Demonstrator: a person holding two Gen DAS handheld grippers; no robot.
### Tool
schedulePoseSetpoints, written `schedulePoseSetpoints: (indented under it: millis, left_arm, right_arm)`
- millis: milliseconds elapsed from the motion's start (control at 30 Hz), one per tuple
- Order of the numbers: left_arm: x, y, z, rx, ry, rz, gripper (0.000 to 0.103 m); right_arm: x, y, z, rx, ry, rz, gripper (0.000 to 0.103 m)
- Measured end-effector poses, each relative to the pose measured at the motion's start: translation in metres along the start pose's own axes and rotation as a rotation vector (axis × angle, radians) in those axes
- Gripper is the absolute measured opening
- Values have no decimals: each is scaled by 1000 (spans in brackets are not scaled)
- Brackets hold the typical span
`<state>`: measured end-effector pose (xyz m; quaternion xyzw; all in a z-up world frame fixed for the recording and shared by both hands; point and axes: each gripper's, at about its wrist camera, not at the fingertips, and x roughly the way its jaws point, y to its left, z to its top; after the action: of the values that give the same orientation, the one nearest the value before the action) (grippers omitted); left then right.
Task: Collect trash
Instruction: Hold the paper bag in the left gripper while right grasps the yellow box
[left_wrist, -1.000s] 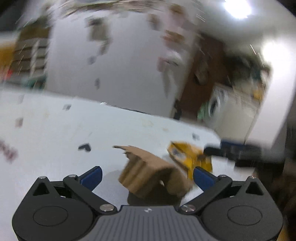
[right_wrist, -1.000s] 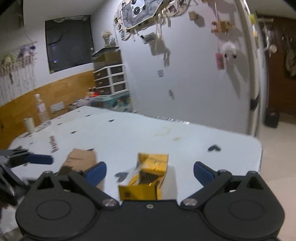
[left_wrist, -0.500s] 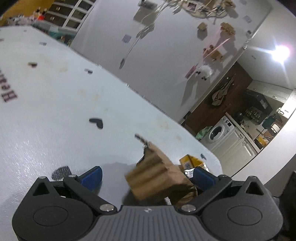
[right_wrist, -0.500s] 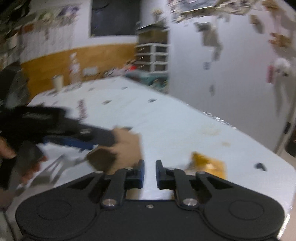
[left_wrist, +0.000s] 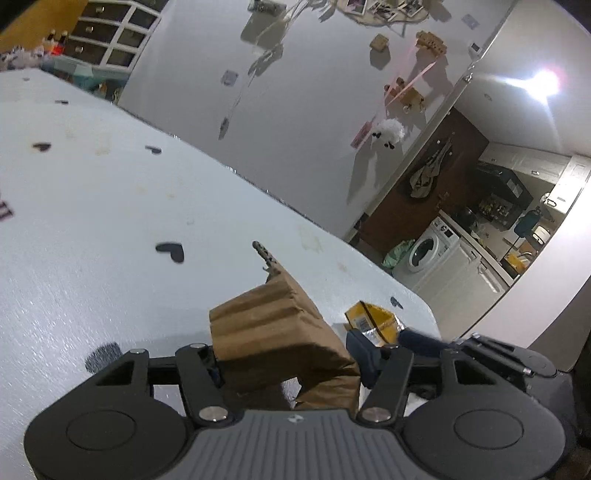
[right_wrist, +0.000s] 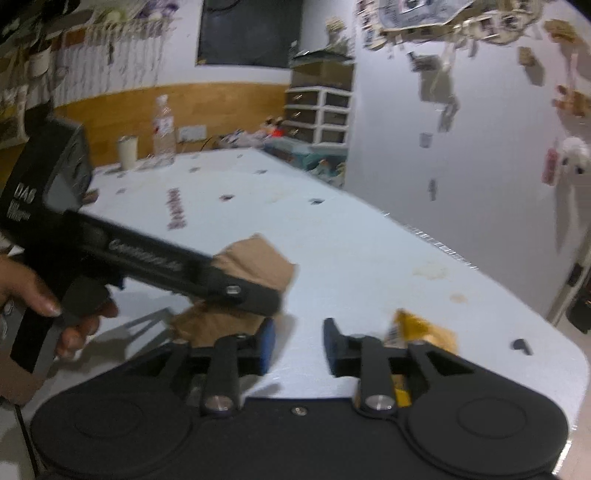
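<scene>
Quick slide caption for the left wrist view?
Left hand-held gripper closed on crumpled brown cardboard; yellow box beyond.

Little could be read. In the right wrist view, the black body of the left gripper (right_wrist: 258, 295), reaching in from the left of the frame, bore white letters "DAS" on its rear block at the left edge, with a smaller line beneath them too blurred to make out. A longer white word ran along its arm near the centre left, smeared beyond reading. On the worktop (right_wrist: 369, 236), dark purple lettering lay left of centre, illegible. The yellow packet (right_wrist: 424, 332) at lower right showed a barcode, digits unclear. In the left wrist view, a fragment of dark lettering sat at the frame's left edge, unreadable.
</scene>
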<state>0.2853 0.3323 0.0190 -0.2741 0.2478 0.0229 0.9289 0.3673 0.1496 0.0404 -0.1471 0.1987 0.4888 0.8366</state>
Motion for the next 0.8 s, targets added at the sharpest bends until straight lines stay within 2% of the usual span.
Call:
schedulePoseSetpoints:
  millis: [33, 67, 100, 133, 200, 333, 400, 500, 567, 633, 700, 800]
  left_arm:
    - [-2, -2, 0, 13, -7, 6, 62]
    - [-3, -5, 1, 32, -14, 18, 62]
    - [-4, -8, 0, 54, -18, 34, 62]
    - [-5, -12, 0, 87, -24, 62, 62]
    - [-5, -19, -1, 157, -31, 124, 62]
    - [-5, -25, -2, 205, -33, 154, 62]
    - [-7, -28, -2, 238, -42, 180, 62]
    - [-7, -32, -2, 283, -50, 222, 62]
    - [-7, -33, -1, 295, -50, 226, 62]
    - [-8, -35, -3, 315, -50, 237, 62]
    - [-8, -39, -4, 342, -55, 259, 62]
    - [-9, -40, -5, 353, -59, 272, 62]
  right_arm:
    - [-3, -5, 0, 16, -10, -16, 47]
    - [-6, -11, 0, 34, -20, -39, 53]
    - [-9, -17, -1, 51, -30, -67, 64]
    - [-11, -22, -2, 66, -42, -95, 79]
    - [-12, -30, -4, 93, -50, -160, 97]
    - [-2, -44, -8, 161, 1, -201, 100]
    - [5, -50, -11, 216, 26, -194, 100]
    - [19, -49, -13, 217, 77, -211, 97]
    - [23, -45, -16, 209, 94, -214, 86]
    - [26, -44, -16, 206, 102, -208, 64]
    - [25, -42, -17, 198, 93, -206, 58]
    - [16, -39, -17, 183, 56, -214, 55]
